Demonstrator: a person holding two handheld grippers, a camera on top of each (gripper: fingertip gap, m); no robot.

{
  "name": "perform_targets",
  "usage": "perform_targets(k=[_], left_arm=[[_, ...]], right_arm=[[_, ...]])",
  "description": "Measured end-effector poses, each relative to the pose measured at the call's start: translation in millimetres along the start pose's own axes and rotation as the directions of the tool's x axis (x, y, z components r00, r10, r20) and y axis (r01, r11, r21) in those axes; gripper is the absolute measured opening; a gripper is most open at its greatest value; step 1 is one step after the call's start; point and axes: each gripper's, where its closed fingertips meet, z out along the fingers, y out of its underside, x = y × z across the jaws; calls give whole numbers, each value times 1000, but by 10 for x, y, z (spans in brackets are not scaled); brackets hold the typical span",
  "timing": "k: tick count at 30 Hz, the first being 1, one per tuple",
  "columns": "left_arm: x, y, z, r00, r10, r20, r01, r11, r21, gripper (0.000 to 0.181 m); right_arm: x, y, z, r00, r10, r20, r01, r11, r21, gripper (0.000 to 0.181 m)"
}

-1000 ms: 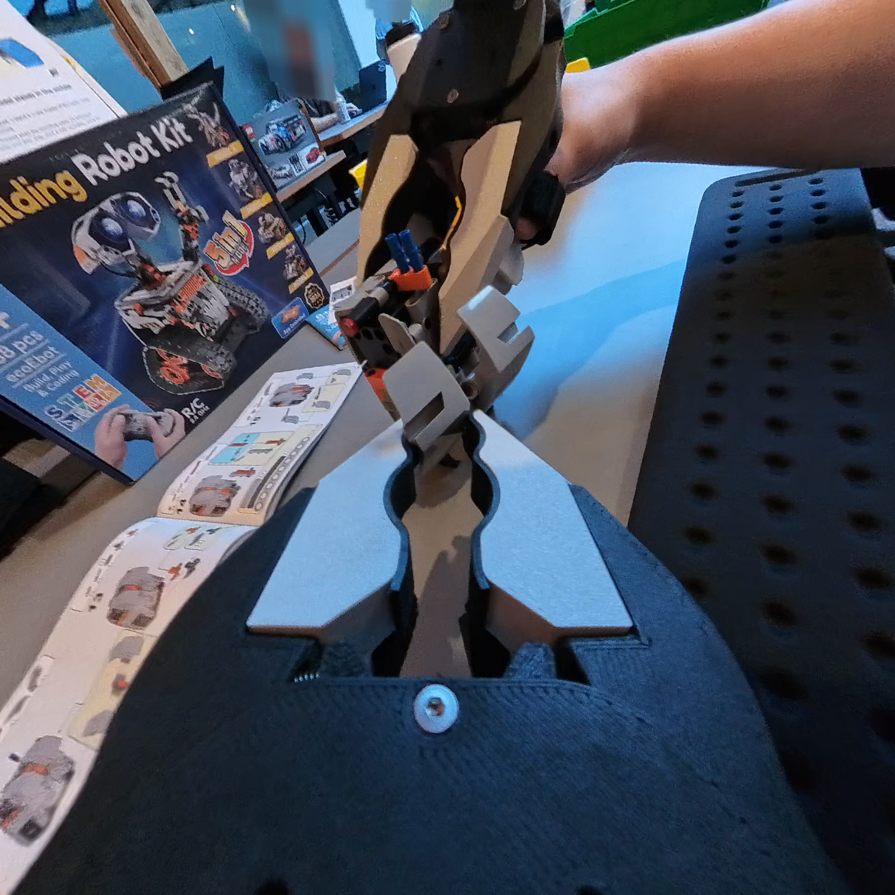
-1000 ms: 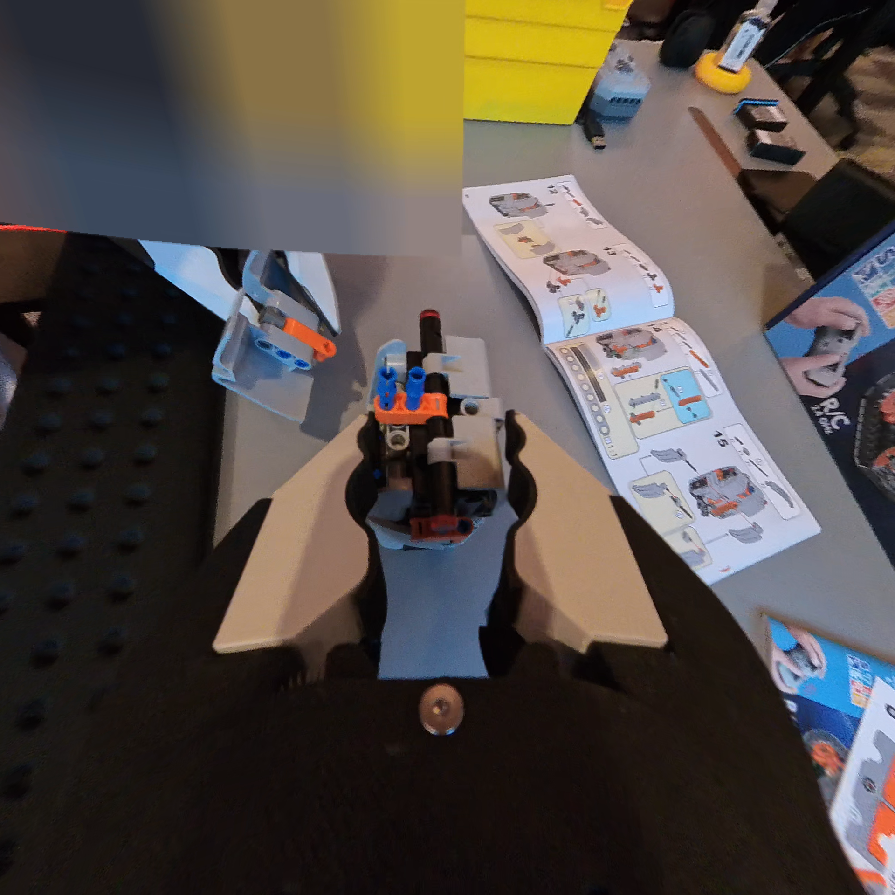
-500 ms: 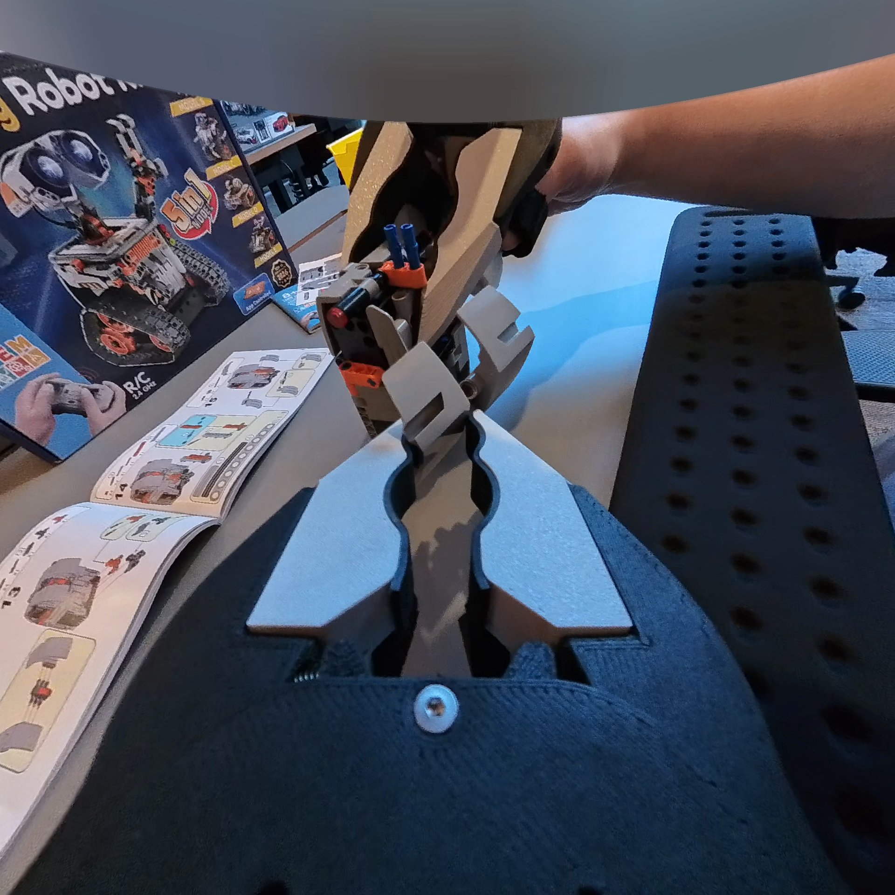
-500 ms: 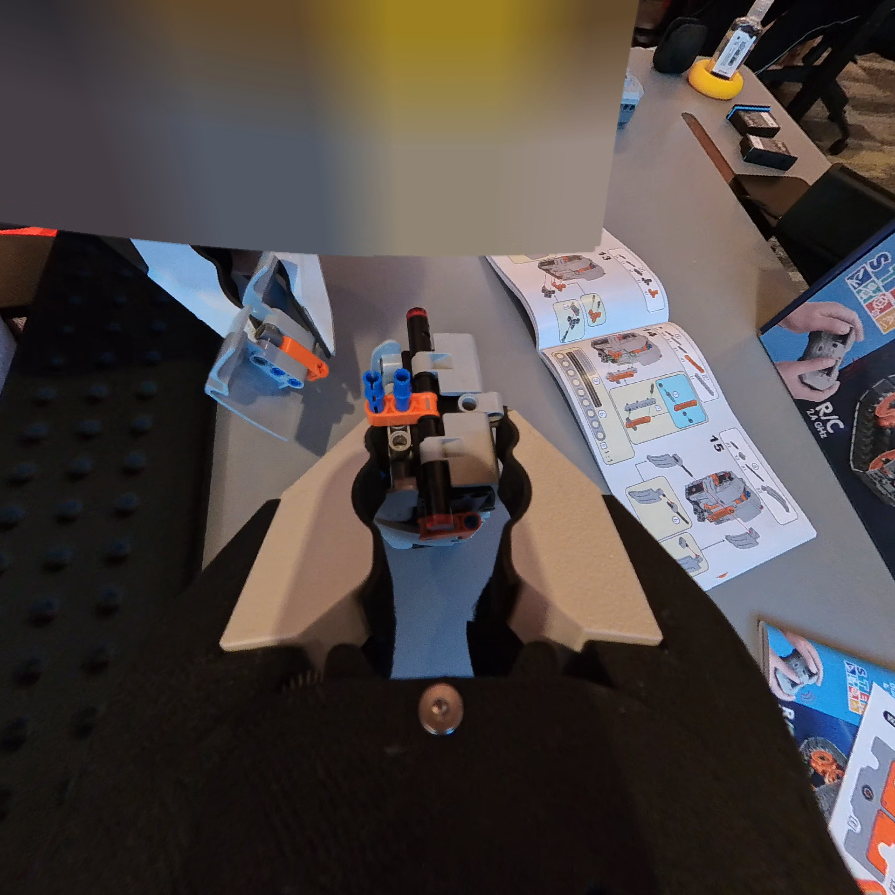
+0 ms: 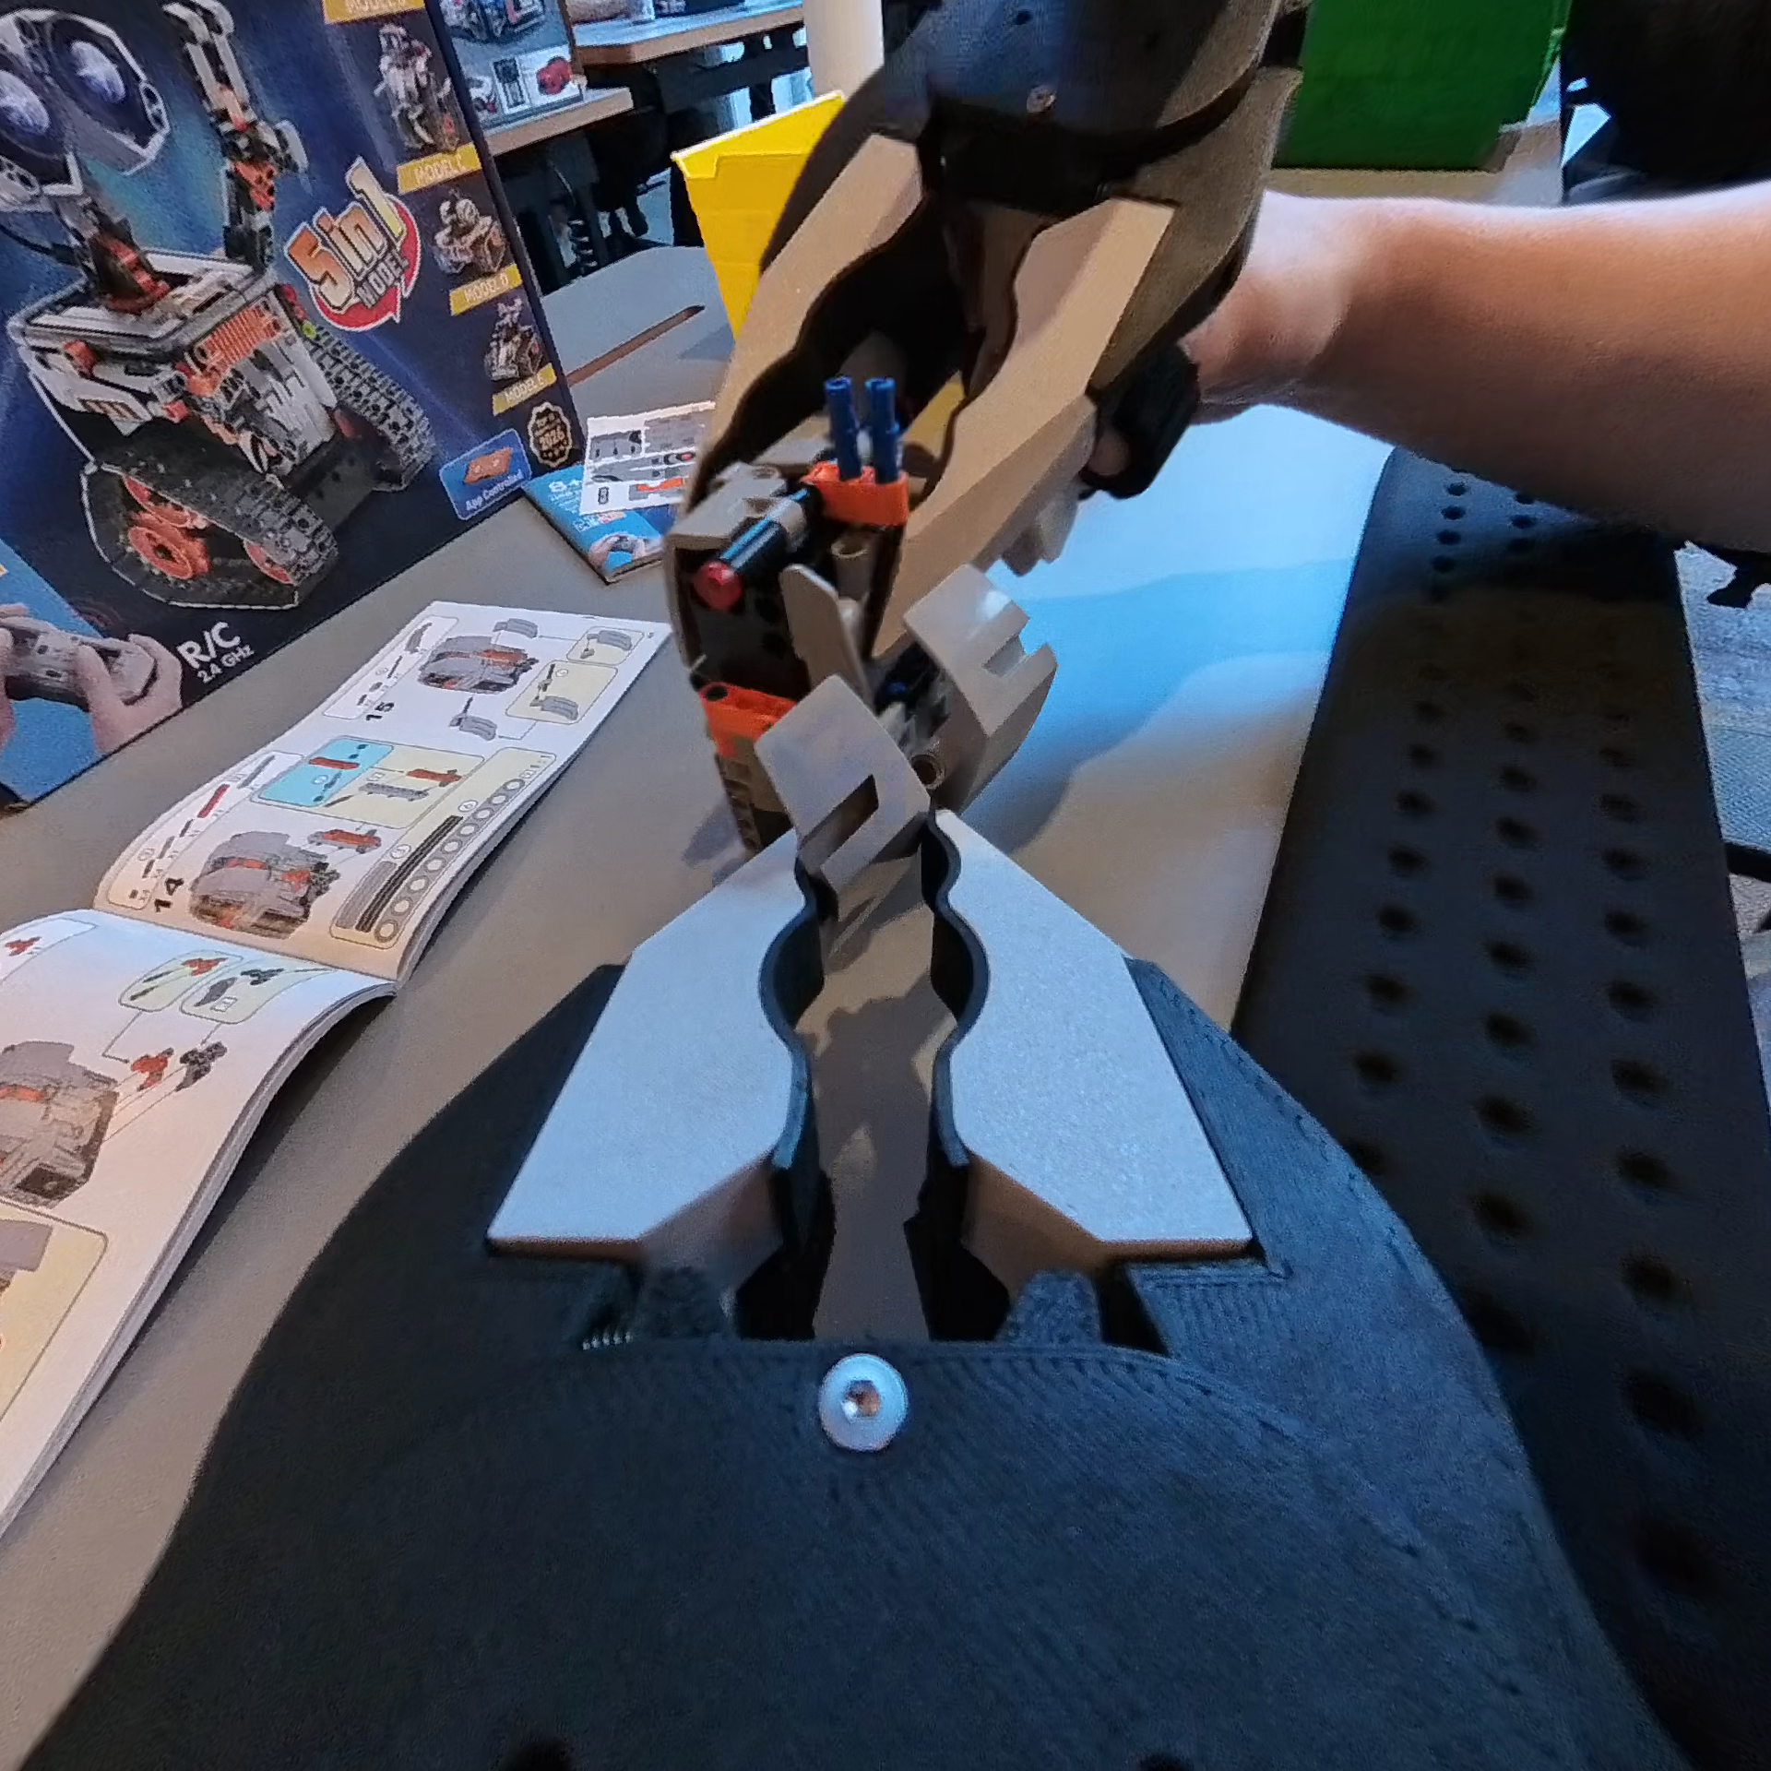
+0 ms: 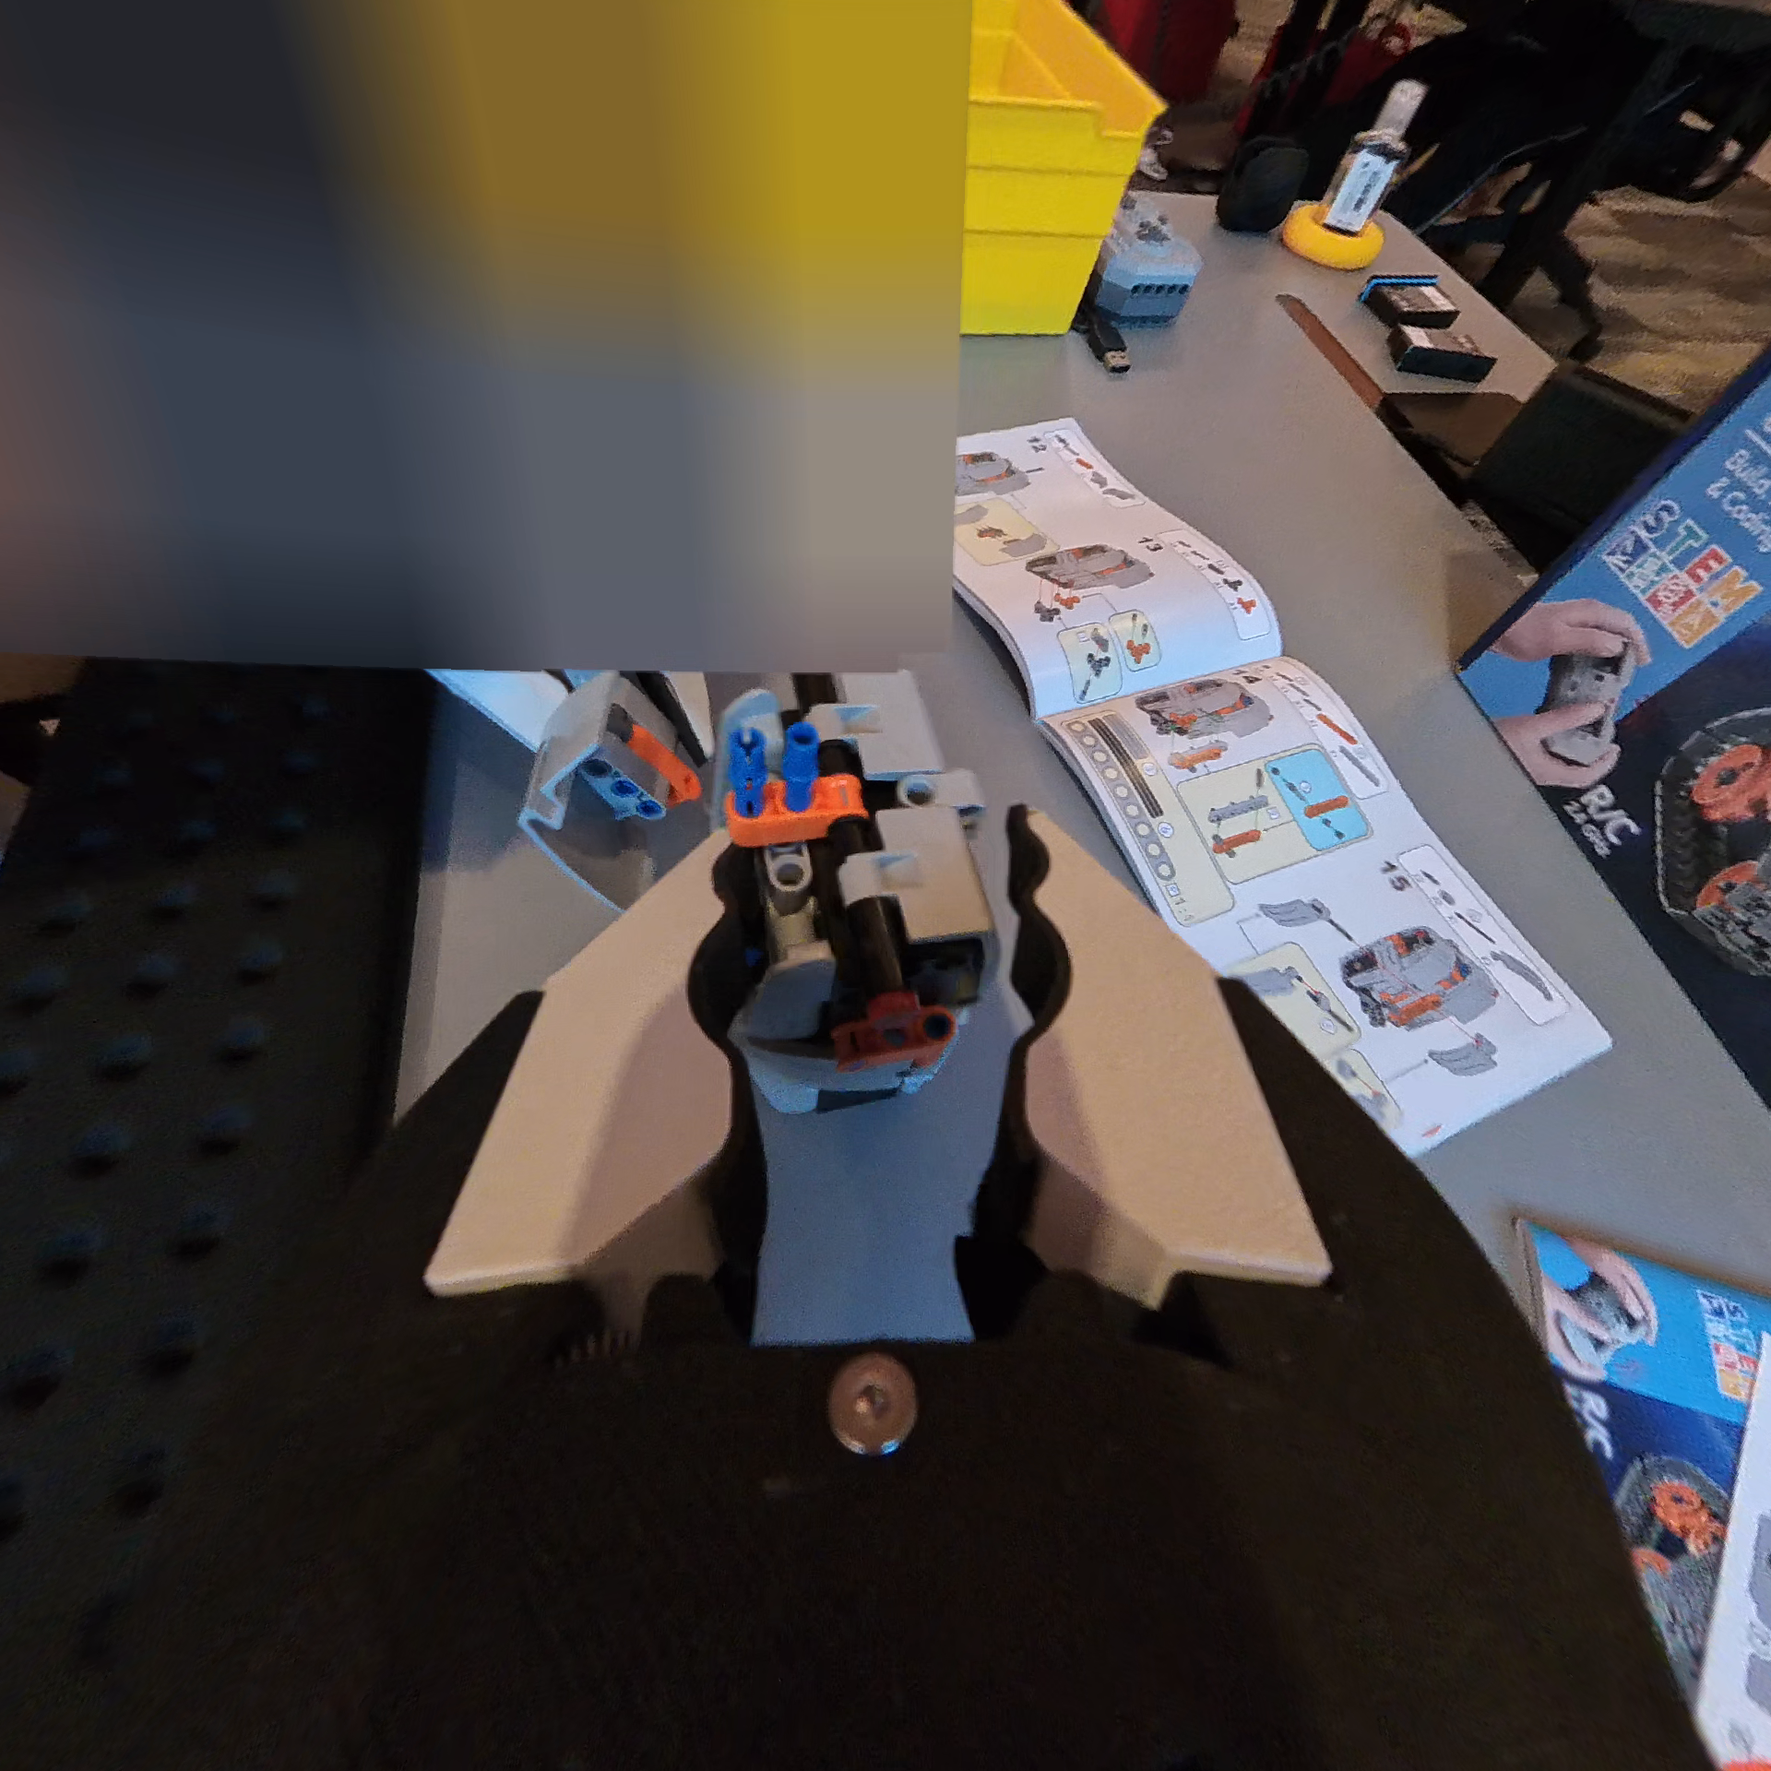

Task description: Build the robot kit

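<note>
Since the earlier frame, the left claw (image 5: pixel 867 843) has stayed pinched on a grey panel (image 5: pixel 843 786), and the right claw (image 6: pixel 867 862) has stayed clamped on the brick model (image 6: pixel 843 920), now tilted closer. The panel touches the model above the grey surface (image 5: pixel 594 767). An open booklet (image 5: pixel 364 767) lies just left; a printed kit box (image 5: pixel 211 316) stands behind it. A black perforated mat (image 5: pixel 1533 958) lies right. A yellow bin (image 6: pixel 1045 172) stands beyond.

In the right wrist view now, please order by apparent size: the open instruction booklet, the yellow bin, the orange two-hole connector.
1. Open instruction booklet.
2. Yellow bin; it stands farther away and a blur patch covers part, so this order is unsure.
3. Orange two-hole connector, clearly smallest.
</note>
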Motion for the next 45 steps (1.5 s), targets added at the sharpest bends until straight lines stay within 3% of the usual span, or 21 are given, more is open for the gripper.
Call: perform_targets(k=[2, 6, 9, 12, 16, 18, 20, 24, 27, 30, 31, 36, 42, 45], left_arm=[[-4, -17, 23, 1000, -19, 2, 19, 1000, -1, 14], [41, -21, 107, 999, -49, -10, 49, 999, -8, 14], [43, 6, 117, 1000, 13, 25, -12, 999, -32, 14], [45, 61, 96, 997, 40, 65, -36, 997, -63, 15], [144, -7, 80, 995, 45, 92, -41, 998, -48, 14], [168, -43, 96, 991, 69, 118, -62, 996, -62, 15], [242, -91, 151, 993, 65, 96, -59, 997, -55, 14], [280, -144, 255, 996, 30, 83, -26, 998, -48, 14], [282, -190, 286, 996, 13, 84, -10, 999, -36, 14], [280, -217, 303, 996, -8, 91, 12, 999, -43, 14], [283, -211, 315, 996, -17, 90, 22, 998, -54, 14], [277, -216, 300, 996, -58, 69, 62, 996, -57, 15], [174, -365, 12, 997, -63, 50, 64, 998, -12, 44], [18, -516, -118, 997, 28, 77, -30, 999, 29, 49]], right_arm=[[8, 35, -80, 1000, 3, -27, -2, 1000, 11, 68], [-76, 44, -127, 999, -2, -41, 5, 998, 66, 58], [-90, 45, -91, 999, -6, -41, 8, 998, 56, 55], [-155, 54, -82, 997, -55, -47, 56, 998, 22, 69], [-142, -5, -310, 985, -68, -156, 82, 993, 90, 79], [-170, -159, -564, 973, -2, -233, 57, 972, 228, 67], [-357, -261, -737, 976, 48, -211, 32, 932, 361, 36], [-489, 5, -665, 975, 146, -166, -90, 948, 306, 33], [-523, 65, -608, 960, 273, -70, -237, 917, 321, 30], [-581, 75, -549, 958, 288, -8, -273, 914, 300, 23], [-572, 72, -548, 963, 270, -23, -251, 920, 300, 7], [-566, 55, -536, 965, 262, -30, -240, 921, 307, 6], [-490, -2, -568, 927, 374, 8, -348, 856, 383, 6], [-470, -7, -580, 910, 413, 27, -388, 828, 406, 6]])
